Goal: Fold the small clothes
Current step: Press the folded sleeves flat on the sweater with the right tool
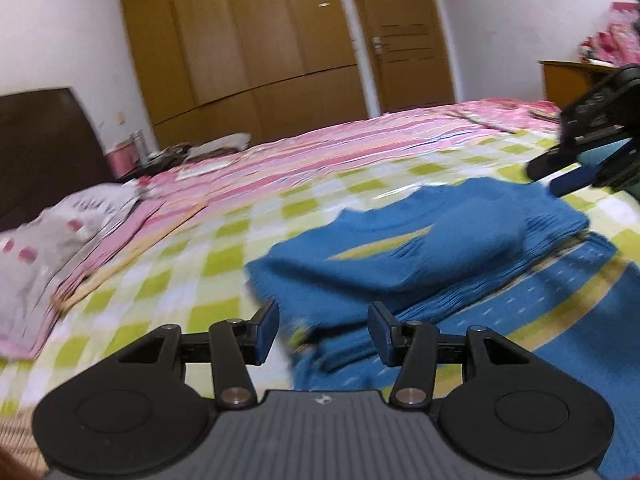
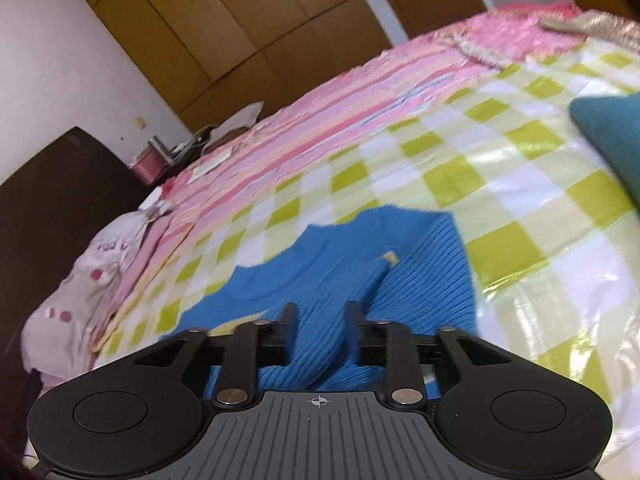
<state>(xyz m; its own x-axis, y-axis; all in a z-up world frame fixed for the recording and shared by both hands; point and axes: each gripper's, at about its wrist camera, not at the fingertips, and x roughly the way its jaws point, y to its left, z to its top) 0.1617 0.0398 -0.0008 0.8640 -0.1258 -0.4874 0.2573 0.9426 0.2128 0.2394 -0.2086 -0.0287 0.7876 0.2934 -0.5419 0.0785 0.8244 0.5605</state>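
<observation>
A small blue ribbed knit sweater [image 1: 420,256] with yellow stripes lies partly folded on the green-and-white checked bed cover [image 1: 168,264]. My left gripper [image 1: 322,326] is open and empty, just above the sweater's near left edge. My right gripper [image 2: 320,320] is open above the ribbed blue sweater [image 2: 348,264], with cloth lying between and under its fingers; no grip shows. The right gripper also shows in the left wrist view [image 1: 592,148], at the far right above the sweater.
A pink striped blanket [image 1: 320,152] covers the far half of the bed. A grey-and-pink pillow [image 1: 52,240] lies at the left by the dark headboard [image 1: 44,140]. A teal cushion [image 2: 612,136] is at the right. Wooden wardrobes [image 1: 248,40] stand behind.
</observation>
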